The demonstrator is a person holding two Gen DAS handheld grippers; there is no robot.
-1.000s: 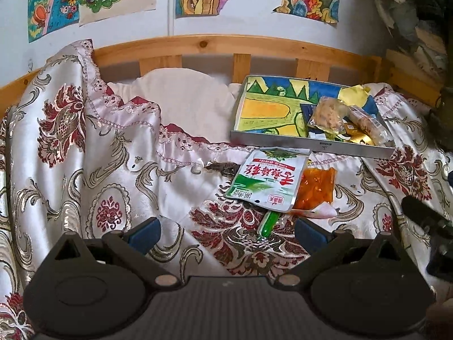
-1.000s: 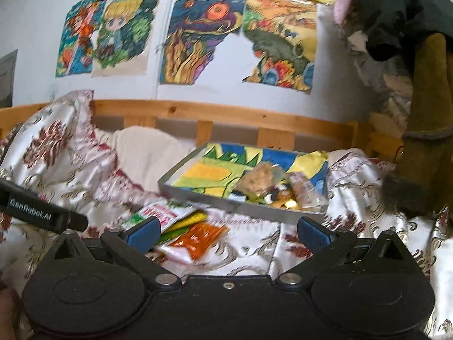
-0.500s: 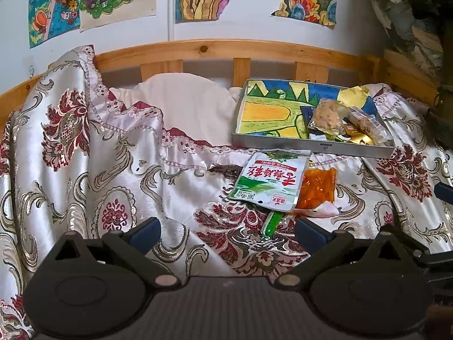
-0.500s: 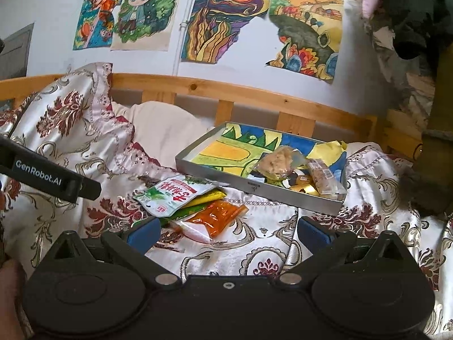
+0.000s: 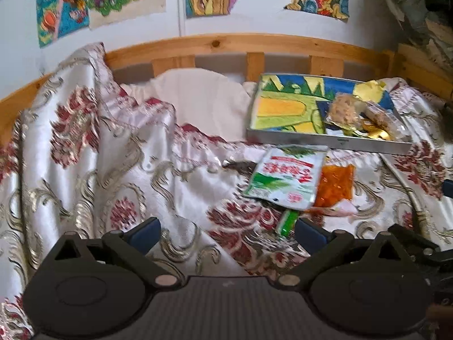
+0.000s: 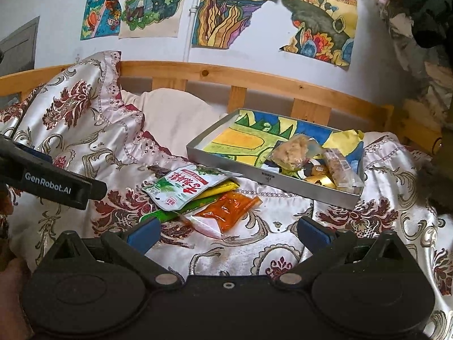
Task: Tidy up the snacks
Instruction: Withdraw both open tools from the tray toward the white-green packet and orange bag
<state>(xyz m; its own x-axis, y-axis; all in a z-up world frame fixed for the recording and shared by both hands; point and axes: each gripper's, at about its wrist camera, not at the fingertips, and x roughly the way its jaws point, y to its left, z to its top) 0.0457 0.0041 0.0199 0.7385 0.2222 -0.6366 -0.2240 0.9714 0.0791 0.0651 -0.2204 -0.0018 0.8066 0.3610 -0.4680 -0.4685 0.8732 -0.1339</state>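
Observation:
A white-and-green snack pouch (image 5: 286, 180) (image 6: 184, 188) lies on the bedspread over a green-yellow packet (image 5: 287, 223) (image 6: 198, 201), with an orange sauce packet (image 5: 334, 185) (image 6: 226, 209) beside it. Behind them a grey tray (image 5: 325, 140) (image 6: 283, 180) with a colourful drawing lining holds several wrapped snacks (image 5: 356, 114) (image 6: 308, 158). My left gripper (image 5: 226, 233) is open and empty, low over the bedspread, short of the pile. My right gripper (image 6: 228, 233) is open and empty, just short of the orange packet. The left gripper's body (image 6: 51, 184) shows at the left of the right wrist view.
A silvery floral bedspread (image 5: 85, 155) (image 6: 85, 119) is bunched up at the left, with a white pillow (image 5: 198, 99) (image 6: 170, 113) behind. A wooden bed rail (image 5: 226, 45) (image 6: 254, 82) runs along a wall with drawings. Dark fabric (image 6: 430, 14) hangs at the right.
The right gripper has come down and forward toward the snack pile, so pile and tray look nearer. The left gripper has shifted slightly. Both stay open.

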